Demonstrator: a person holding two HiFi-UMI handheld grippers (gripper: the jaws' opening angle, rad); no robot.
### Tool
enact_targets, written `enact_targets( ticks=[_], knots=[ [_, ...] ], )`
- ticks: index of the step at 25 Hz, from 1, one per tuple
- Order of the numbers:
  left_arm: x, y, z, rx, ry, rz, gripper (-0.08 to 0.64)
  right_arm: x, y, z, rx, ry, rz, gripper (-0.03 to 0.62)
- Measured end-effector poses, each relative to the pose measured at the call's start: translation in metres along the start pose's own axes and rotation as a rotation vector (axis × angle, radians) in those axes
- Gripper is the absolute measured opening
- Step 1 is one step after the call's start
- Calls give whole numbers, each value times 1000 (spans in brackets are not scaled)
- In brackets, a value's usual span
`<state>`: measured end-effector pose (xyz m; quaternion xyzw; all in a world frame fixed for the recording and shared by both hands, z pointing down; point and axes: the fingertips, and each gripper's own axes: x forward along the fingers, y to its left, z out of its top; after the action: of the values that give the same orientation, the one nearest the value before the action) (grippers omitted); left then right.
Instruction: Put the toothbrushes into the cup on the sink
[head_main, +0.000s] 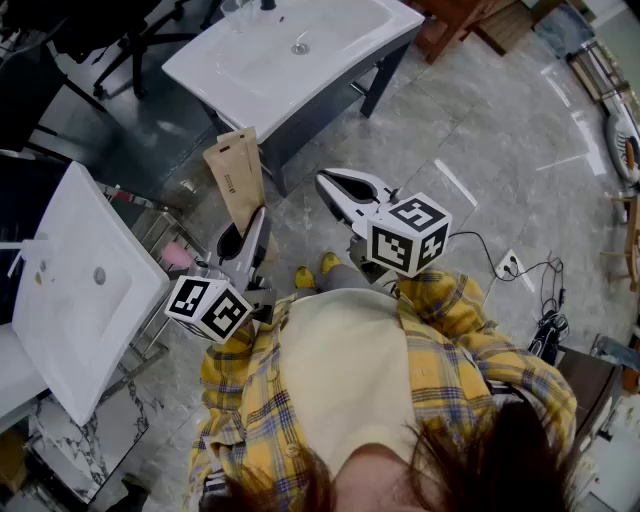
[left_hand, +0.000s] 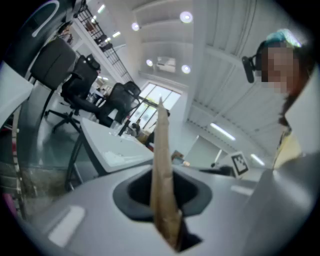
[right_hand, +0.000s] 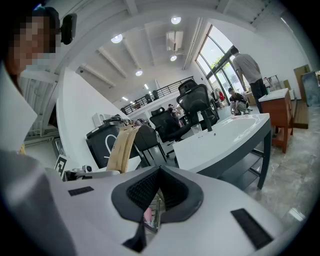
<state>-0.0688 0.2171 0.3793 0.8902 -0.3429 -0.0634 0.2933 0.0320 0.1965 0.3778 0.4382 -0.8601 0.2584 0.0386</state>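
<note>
My left gripper (head_main: 250, 226) is shut on the lower end of a flat brown cardboard pack (head_main: 234, 176), which stands upright above the jaws. In the left gripper view the cardboard pack (left_hand: 162, 165) shows edge-on, pinched in the left gripper (left_hand: 166, 212). My right gripper (head_main: 328, 182) hovers to its right over the floor, shut with nothing in it. The right gripper (right_hand: 154, 202) faces a white sink (right_hand: 225, 135), where a clear cup (right_hand: 195, 129) stands by the faucet. That sink (head_main: 290, 50) lies ahead at the top of the head view. What the pack holds is hidden.
A second white sink (head_main: 80, 290) stands at my left, with a pink item (head_main: 178, 255) on the rack under it. Black office chairs (right_hand: 197, 105) sit behind the far sink. A power strip with cables (head_main: 510, 265) lies on the tiled floor to the right.
</note>
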Motion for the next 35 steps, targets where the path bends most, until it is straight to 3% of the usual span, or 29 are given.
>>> enact_targets(
  ticks=[10, 20, 35],
  knots=[
    [-4, 2, -1, -1, 15, -26, 54, 4, 9, -3, -1, 1, 1, 14],
    [-13, 3, -8, -28, 17, -60, 54, 10, 40, -3, 6, -17, 131, 15],
    [9, 16, -1, -23, 21, -59, 54, 28, 23, 7, -2, -5, 134, 17]
  ],
)
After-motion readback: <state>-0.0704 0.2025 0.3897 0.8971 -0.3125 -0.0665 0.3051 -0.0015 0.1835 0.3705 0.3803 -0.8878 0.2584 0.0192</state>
